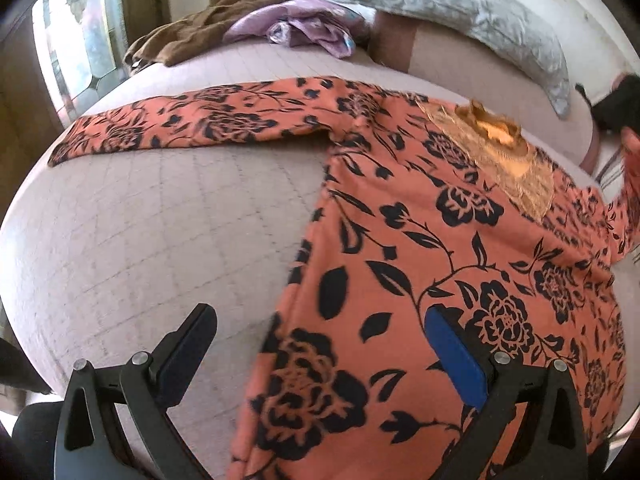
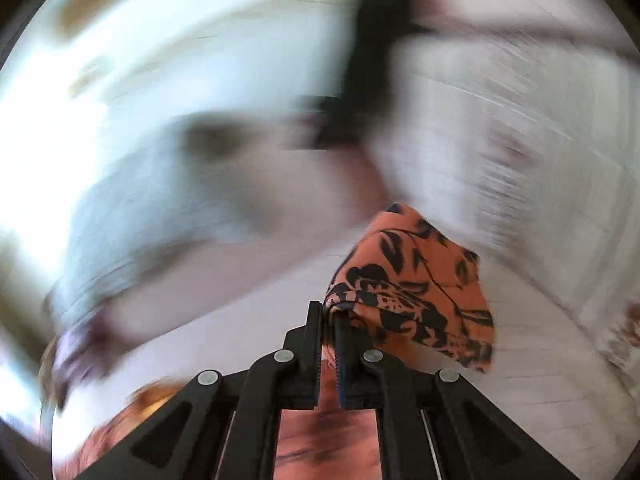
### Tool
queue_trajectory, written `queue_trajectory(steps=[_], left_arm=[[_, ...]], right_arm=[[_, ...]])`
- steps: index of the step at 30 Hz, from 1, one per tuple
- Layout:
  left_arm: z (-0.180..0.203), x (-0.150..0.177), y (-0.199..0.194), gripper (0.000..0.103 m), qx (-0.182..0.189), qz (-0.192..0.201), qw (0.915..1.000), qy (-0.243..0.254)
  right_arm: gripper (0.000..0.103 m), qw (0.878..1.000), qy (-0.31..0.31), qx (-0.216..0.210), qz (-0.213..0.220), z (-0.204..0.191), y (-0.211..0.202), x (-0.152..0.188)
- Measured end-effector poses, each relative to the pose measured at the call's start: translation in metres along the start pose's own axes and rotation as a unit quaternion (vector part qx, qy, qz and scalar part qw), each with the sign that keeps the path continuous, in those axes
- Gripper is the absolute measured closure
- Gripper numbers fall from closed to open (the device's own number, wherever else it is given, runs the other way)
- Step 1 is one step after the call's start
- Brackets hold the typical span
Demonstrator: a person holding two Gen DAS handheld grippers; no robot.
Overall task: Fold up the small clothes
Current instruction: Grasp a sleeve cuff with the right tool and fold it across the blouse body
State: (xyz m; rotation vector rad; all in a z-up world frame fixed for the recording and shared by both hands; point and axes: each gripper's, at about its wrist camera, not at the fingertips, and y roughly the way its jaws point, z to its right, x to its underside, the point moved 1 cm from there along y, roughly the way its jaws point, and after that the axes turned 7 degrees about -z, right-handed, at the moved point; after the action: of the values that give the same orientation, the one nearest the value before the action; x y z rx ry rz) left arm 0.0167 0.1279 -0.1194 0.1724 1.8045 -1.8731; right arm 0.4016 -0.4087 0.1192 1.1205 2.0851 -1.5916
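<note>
Left wrist view: a bed (image 1: pixel 140 216) under a pale quilted cover stitched in a square grid, its surface matte and slightly pilled.
Window: far left, leaded glass panes (image 1: pixel 80 40) in a dark frame.
Brown garment: a soft, crumpled brown cloth (image 1: pixel 200 28) heaped at the far edge of the bed.
Lilac cloth: a shiny, satiny bundle (image 1: pixel 304 24) lying just beside and partly over the brown garment.
Left gripper: the left gripper (image 1: pixel 320 344) has its jaws spread wide apart, holding nothing; one black finger hangs over bare quilt, the other, with a blue pad (image 1: pixel 454 360), over the tunic's lower part.
Floral tunic: the orange tunic (image 1: pixel 440 248) printed with black roses and leaves lies flat on the bed, one long sleeve stretched straight out to the left, a gold embroidered panel at the neck.
Pillow: a grey-white pillow (image 1: pixel 460 12) with a crinkled quilted texture, at the head of the bed on the right.
Right wrist view: heavily motion-blurred; the background cannot be made out.
Right gripper: the right gripper (image 2: pixel 329 312) has its jaws pressed together on a bunched fold of the tunic's (image 2: pixel 416 288) thin printed fabric, which drapes to the right of the fingers.
</note>
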Motion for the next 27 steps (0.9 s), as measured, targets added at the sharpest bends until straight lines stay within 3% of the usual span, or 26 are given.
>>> queue_trajectory(steps=[3, 5, 7, 8, 10, 12, 15, 18, 22, 25, 27], left_arm=[[-0.015, 0.002, -0.011, 0.000, 0.004, 0.011, 0.9998, -0.013], [-0.026, 0.001, -0.017, 0.000, 0.005, 0.018, 0.9996, -0.021], [-0.036, -0.002, -0.021, 0.000, 0.008, 0.021, 0.9993, -0.031], [-0.042, -0.005, -0.023, 0.000, 0.011, 0.021, 0.9990, -0.039], [-0.046, -0.013, -0.027, 0.000, 0.021, 0.022, 0.9984, -0.047], [-0.043, -0.024, -0.033, 0.000, 0.035, 0.035, 0.9977, -0.047], [-0.021, -0.049, -0.032, 0.000, 0.071, 0.037, 0.9963, -0.033], [0.018, -0.085, -0.025, 0.000, 0.141, 0.022, 0.9896, -0.012], [0.073, -0.134, 0.005, 0.000, 0.207, -0.018, 0.9781, 0.010], [0.110, -0.163, 0.058, 0.000, 0.209, -0.078, 0.9748, 0.008], [0.120, -0.168, 0.091, 0.003, 0.185, -0.114, 0.9762, 0.009]], right_arm=[[0.094, 0.995, -0.048, -0.090, -0.011, -0.109, -0.009, 0.059], [0.092, 0.990, -0.063, -0.120, -0.038, -0.157, 0.005, 0.108], [0.057, 0.983, -0.094, -0.133, -0.090, -0.192, 0.031, 0.158], [0.018, 0.977, -0.108, -0.123, -0.138, -0.208, 0.056, 0.182], [0.018, 0.969, -0.110, -0.097, -0.198, -0.209, 0.091, 0.213], [0.018, 0.965, -0.092, -0.094, -0.225, -0.200, 0.092, 0.213], [0.018, 0.971, -0.063, -0.121, -0.195, -0.175, 0.065, 0.198], [0.018, 0.977, -0.054, -0.119, -0.170, -0.152, 0.042, 0.185], [0.018, 0.977, -0.052, -0.118, -0.171, -0.110, 0.038, 0.215], [0.018, 0.976, -0.038, -0.130, -0.171, -0.075, 0.039, 0.245], [0.018, 0.976, -0.036, -0.136, -0.167, -0.041, 0.046, 0.292]])
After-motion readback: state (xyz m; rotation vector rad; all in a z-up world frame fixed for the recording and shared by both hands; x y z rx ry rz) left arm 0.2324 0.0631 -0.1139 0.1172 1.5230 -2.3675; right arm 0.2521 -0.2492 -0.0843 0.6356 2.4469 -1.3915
